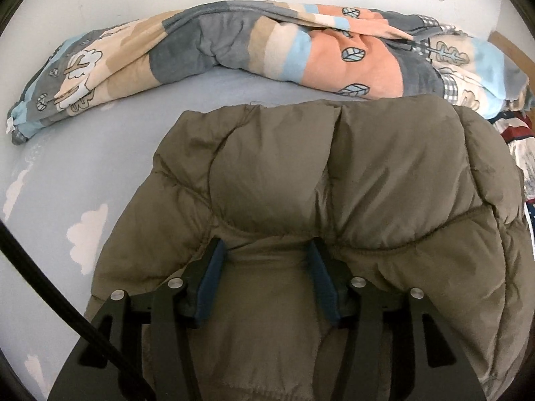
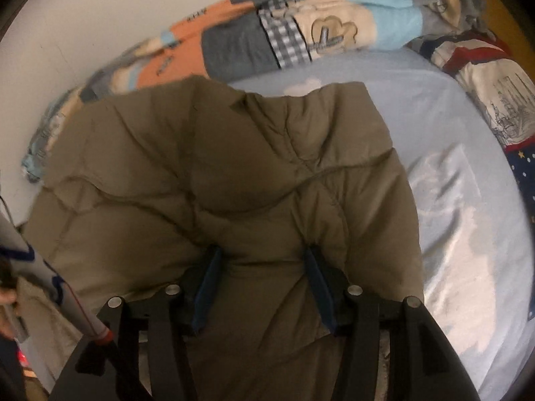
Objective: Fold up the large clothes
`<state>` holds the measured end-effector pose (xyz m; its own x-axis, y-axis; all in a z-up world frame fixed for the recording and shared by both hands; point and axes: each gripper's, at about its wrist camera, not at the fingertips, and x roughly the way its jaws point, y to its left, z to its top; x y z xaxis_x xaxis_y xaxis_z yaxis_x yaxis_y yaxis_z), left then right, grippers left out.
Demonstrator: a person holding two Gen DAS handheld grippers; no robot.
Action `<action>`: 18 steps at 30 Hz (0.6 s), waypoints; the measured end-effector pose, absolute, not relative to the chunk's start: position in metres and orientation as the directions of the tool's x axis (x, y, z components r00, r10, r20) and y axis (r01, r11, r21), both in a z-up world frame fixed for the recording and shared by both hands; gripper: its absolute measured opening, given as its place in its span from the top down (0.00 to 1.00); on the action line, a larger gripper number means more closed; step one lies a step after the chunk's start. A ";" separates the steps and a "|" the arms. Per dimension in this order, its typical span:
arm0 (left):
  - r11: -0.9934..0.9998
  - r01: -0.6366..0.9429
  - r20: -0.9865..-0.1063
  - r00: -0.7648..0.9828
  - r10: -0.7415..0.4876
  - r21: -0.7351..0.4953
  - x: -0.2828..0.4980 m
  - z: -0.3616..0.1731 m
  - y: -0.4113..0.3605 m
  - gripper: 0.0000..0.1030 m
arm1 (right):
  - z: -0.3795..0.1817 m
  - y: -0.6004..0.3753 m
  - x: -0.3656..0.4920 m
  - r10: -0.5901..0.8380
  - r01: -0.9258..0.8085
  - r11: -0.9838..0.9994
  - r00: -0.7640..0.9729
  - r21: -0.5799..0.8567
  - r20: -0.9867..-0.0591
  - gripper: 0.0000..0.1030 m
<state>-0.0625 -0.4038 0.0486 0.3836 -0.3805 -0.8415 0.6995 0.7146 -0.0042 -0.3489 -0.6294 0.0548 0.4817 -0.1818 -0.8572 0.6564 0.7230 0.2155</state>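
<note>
An olive-brown puffer jacket (image 1: 334,173) lies folded over on the light blue bed sheet. My left gripper (image 1: 265,250) is shut on a thick bunch of the jacket's near edge, fabric filling the gap between its blue pads. In the right wrist view the same jacket (image 2: 217,167) spreads forward, and my right gripper (image 2: 260,257) is shut on a bunch of it in the same way. Fabric bulges over both sets of fingertips.
A rolled patchwork blanket (image 1: 234,46) lies along the wall behind the jacket; it also shows in the right wrist view (image 2: 301,26). A red, white and navy printed quilt (image 2: 495,83) lies at the right. The cloud-print sheet (image 1: 67,200) shows at the left.
</note>
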 end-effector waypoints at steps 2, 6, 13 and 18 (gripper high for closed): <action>0.722 0.692 -0.850 0.386 -0.359 0.010 -0.061 0.049 -0.407 0.48 | 0.048 -0.637 -0.347 -0.158 0.671 0.700 0.481 0.246 -0.862 0.47; 0.718 0.696 -0.828 0.399 -0.395 -0.007 -0.078 0.074 -0.391 0.49 | 0.055 -0.638 -0.344 -0.167 0.688 0.693 0.443 0.215 -0.881 0.46; 0.623 0.770 -0.736 0.344 -0.583 -0.133 -0.147 0.130 -0.351 0.49 | 0.123 -0.589 -0.376 -0.176 0.631 0.706 0.597 0.322 -0.782 0.46; 0.564 0.824 -0.758 0.337 -0.558 -0.049 -0.194 0.112 -0.365 0.49 | 0.131 -0.532 -0.358 -0.119 0.551 0.763 0.632 0.337 -0.766 0.46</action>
